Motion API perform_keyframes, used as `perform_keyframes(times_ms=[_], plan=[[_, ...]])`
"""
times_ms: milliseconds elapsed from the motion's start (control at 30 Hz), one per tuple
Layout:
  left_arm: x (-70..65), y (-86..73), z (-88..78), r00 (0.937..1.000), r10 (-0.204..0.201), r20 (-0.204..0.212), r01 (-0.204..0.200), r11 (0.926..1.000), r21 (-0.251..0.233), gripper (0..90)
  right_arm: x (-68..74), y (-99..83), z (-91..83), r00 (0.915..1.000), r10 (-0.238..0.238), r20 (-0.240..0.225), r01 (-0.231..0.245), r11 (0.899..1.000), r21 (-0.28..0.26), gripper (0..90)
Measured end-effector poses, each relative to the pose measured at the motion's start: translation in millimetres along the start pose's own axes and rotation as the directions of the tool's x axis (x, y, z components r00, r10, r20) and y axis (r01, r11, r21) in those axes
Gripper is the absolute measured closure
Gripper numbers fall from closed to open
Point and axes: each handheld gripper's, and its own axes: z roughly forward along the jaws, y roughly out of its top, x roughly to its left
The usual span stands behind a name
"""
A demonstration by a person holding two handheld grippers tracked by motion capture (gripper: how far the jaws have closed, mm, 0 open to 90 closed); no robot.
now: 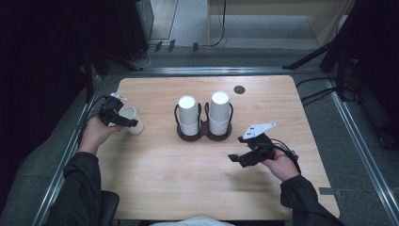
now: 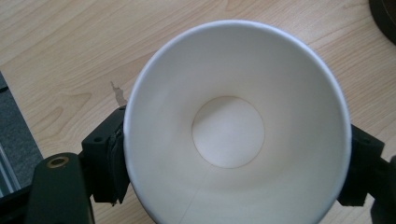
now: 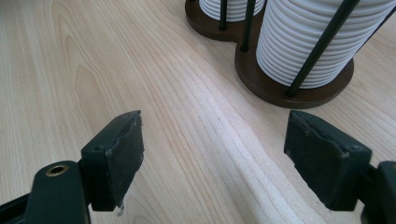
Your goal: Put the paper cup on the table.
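Note:
A white paper cup lies between the jaws of my left gripper, its open mouth facing the camera and its inside empty. From above, that cup is tilted just over the table's left side, with the left gripper shut on its sides. Two stacks of white cups stand upside down in a dark wooden holder at the table's middle. My right gripper hovers open to the right front of the holder, with nothing between its pads. The nearer stack rises just beyond it.
The wooden table has a black round grommet near its far edge. Thin black rods fence each stack on the holder's base. Metal rails and grey floor surround the table.

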Motion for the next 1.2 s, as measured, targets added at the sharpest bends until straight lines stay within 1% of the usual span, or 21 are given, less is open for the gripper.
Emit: perform_keyframes(times_ms=[167, 233, 300, 333, 367, 467, 567, 667, 800, 933, 1033, 1200], plan=[[-3.1, 1.2, 1.2, 0.9998, 0.019, -0.011, -0.019, 0.9998, 0.002, 17.6, -0.1, -0.2, 0.3, 1.0000, -0.003, 0.001, 0.003, 1.000, 0.001, 20.2], [-3.1, 1.5, 1.5, 0.9999, 0.012, -0.001, -0.012, 0.9999, 0.000, 16.7, 0.2, 0.0, 0.5, 1.0000, -0.003, 0.000, 0.003, 1.000, 0.000, 20.2], [-2.8, 1.8, 0.8, 0.9997, 0.007, 0.022, -0.007, 0.9999, -0.012, 15.9, 0.3, 0.0, 0.6, 1.0000, -0.004, -0.001, 0.004, 1.000, 0.000, 20.2], [-2.8, 2.0, 0.5, 0.9996, 0.004, 0.027, -0.003, 0.9998, -0.017, 15.4, 0.3, -0.1, 0.6, 1.0000, -0.004, -0.001, 0.004, 1.000, 0.000, 20.2], [-3.1, 2.3, 0.1, 0.9998, 0.004, 0.021, -0.003, 0.9998, -0.022, 14.6, 0.2, -0.1, 0.5, 1.0000, -0.002, -0.002, 0.002, 1.000, 0.000, 20.2], [-3.4, 2.7, -0.4, 0.9993, -0.001, 0.037, 0.002, 0.9996, -0.029, 13.1, 0.0, -0.2, 0.2, 1.0000, -0.002, -0.001, 0.002, 1.000, 0.001, 20.2], [-3.4, 2.9, 0.1, 0.9993, -0.004, 0.037, 0.005, 0.9996, -0.027, 12.4, 0.1, -0.2, 0.3, 1.0000, -0.002, 0.000, 0.002, 1.000, 0.001, 20.2], [-2.7, 3.4, -0.5, 0.9984, -0.022, 0.053, 0.023, 0.9992, -0.031, 10.4, 0.0, -0.2, 0.1, 1.0000, -0.003, -0.001, 0.003, 1.000, 0.001, 20.2], [-2.2, 4.0, -2.5, 0.9971, -0.029, 0.070, 0.032, 0.9985, -0.044, 9.6, 0.1, -0.3, 0.1, 1.0000, -0.005, 0.000, 0.005, 1.000, 0.001, 20.2], [-2.1, 4.5, -2.8, 0.9951, -0.041, 0.090, 0.045, 0.9981, -0.043, 9.0, 0.3, -0.2, 0.1, 1.0000, -0.006, -0.002, 0.006, 1.000, 0.001, 20.2], [-1.8, 4.9, -4.0, 0.9944, -0.049, 0.093, 0.054, 0.9974, -0.047, 9.0, 0.1, -0.3, 0.2, 1.0000, -0.006, -0.003, 0.006, 1.000, 0.001, 20.2], [-1.6, 5.1, -6.6, 0.9940, -0.051, 0.096, 0.057, 0.9964, -0.062, 9.0, 0.2, -0.5, 0.0, 1.0000, -0.003, -0.003, 0.003, 1.000, 0.004, 20.2]])
